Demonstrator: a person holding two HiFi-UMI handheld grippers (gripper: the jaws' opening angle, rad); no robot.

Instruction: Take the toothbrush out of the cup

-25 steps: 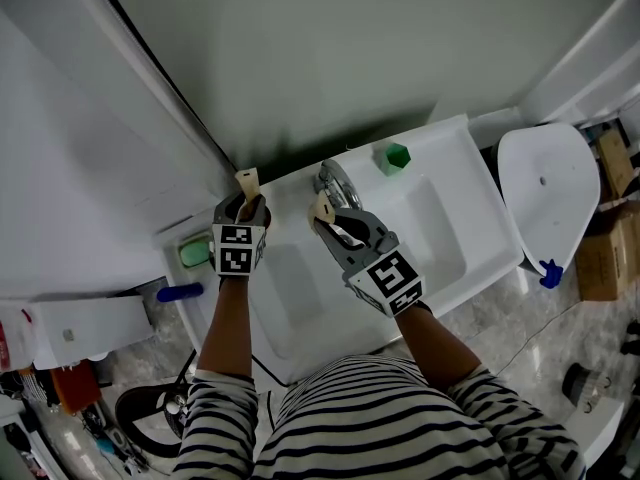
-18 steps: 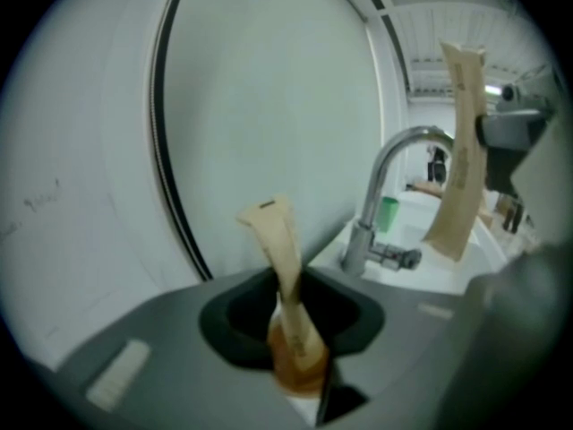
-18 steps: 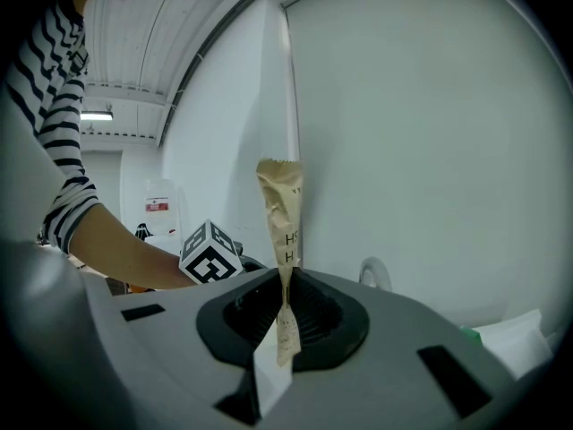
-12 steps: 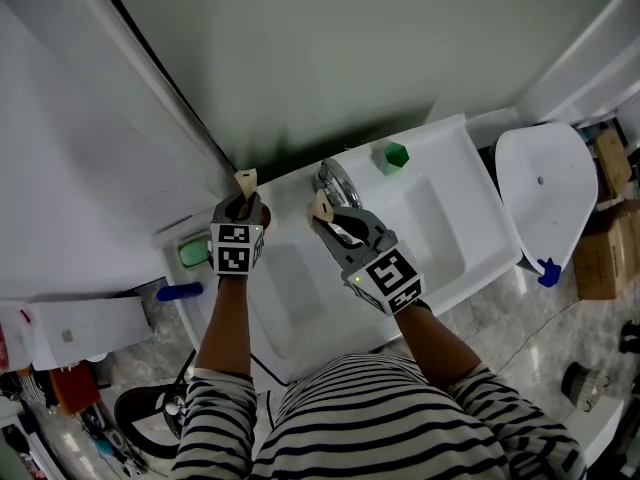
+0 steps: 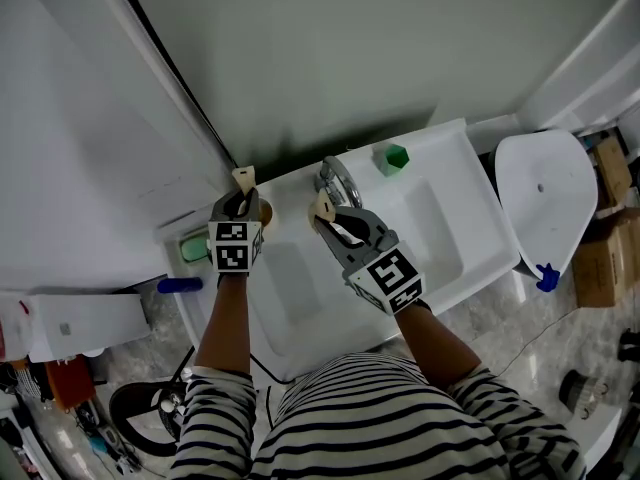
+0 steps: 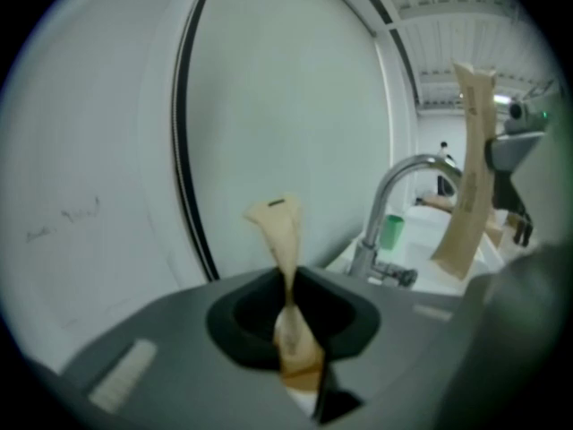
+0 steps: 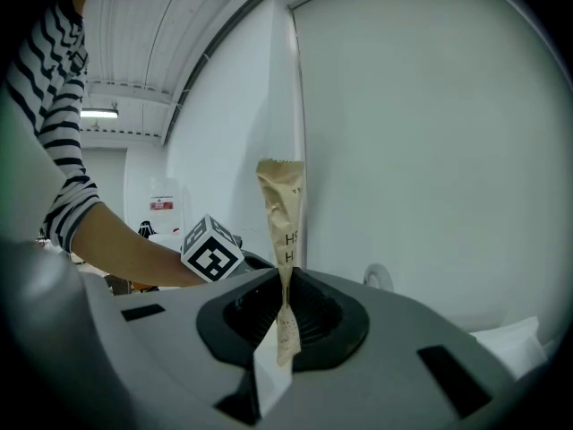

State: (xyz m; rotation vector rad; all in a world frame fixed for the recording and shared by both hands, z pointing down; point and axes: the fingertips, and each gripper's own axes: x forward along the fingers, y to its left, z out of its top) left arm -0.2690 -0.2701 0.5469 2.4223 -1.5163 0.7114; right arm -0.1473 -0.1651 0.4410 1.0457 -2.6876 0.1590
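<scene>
Toothbrush in a tan paper sleeve [image 6: 285, 240] stands upright between the jaws of the left gripper [image 5: 243, 200]. Those jaws have just been closing and now pinch its lower part, with the sleeve's flat top sticking up above them. This gripper is at the back left corner of the white ceramic sink [image 5: 450, 243]. A small brown round thing [image 5: 264, 211] just beside its tip may be the cup. It is too small to make out, so I cannot tell whether the sleeve's foot is inside it. The right gripper [image 5: 326, 220] is clenched on a second tan paper sleeve [image 7: 284, 213] with dark print, also held upright, just in front of the curved chrome tap [image 5: 335, 181]. The two grippers are near each other at the rear of the basin and do not touch. A green plastic cup [image 5: 396, 156] stands on the sink's back rim to the right of the tap, well apart from both grippers. Left of the sink lie a green soap dish [image 5: 193, 251] and a blue cylinder-shaped thing [image 5: 180, 286]. On the right is a white toilet lid [image 5: 540, 198]. The person wears a black-and-white striped top [image 5: 380, 418].
</scene>
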